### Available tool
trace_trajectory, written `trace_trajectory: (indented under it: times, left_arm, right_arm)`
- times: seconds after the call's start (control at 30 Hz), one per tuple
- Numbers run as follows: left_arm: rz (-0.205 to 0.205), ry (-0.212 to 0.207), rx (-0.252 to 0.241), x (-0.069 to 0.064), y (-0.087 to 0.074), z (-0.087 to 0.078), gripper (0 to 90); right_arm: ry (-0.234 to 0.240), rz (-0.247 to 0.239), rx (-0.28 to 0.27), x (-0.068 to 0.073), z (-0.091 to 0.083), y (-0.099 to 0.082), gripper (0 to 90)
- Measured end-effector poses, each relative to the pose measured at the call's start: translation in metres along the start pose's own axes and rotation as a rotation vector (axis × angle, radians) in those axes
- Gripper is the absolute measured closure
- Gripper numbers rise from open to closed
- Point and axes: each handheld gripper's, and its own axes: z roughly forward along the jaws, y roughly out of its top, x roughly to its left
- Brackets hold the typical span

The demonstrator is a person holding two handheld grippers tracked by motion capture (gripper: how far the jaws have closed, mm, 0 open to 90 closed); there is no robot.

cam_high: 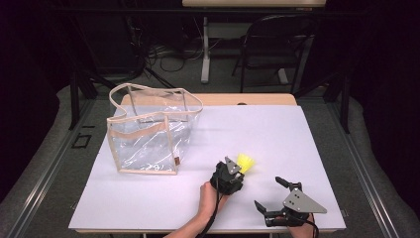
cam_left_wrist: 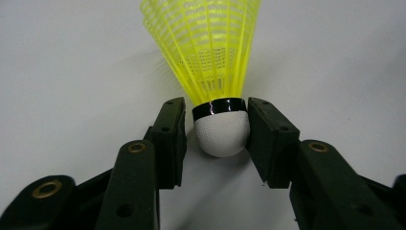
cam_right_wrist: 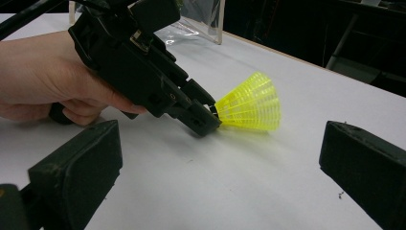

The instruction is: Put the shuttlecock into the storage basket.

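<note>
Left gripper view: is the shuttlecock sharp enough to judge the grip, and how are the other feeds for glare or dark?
Left gripper view: shuttlecock cork sharp, near gripper parts soft. High view: white table bright, surroundings dark, clear bag shows glare. Right gripper view: right gripper's own black blocks blurred, left gripper crisp.

My left gripper [cam_high: 237, 171] points away from me, jaws pinched in tight, my left hand [cam_high: 208, 196] wrapped round its handle. My right gripper [cam_high: 270, 196] rests nearby, jaws spread wide.
</note>
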Motion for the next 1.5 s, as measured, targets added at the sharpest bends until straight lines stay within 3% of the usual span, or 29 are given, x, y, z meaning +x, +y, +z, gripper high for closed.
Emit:
trace_trajectory:
  times: [0.77, 1.5]
  left_arm:
    - [-0.027, -0.054, -0.039, 0.005, 0.0, -0.006, 64.4]
    - [0.042, -0.058, -0.068, 0.013, 0.003, -0.026, 64.5]
  right_arm:
    - [0.0, 0.005, 0.008, -0.001, 0.001, -0.001, 0.6]
    - [-0.002, 0.003, 0.009, 0.001, 0.0, 0.0, 0.7]
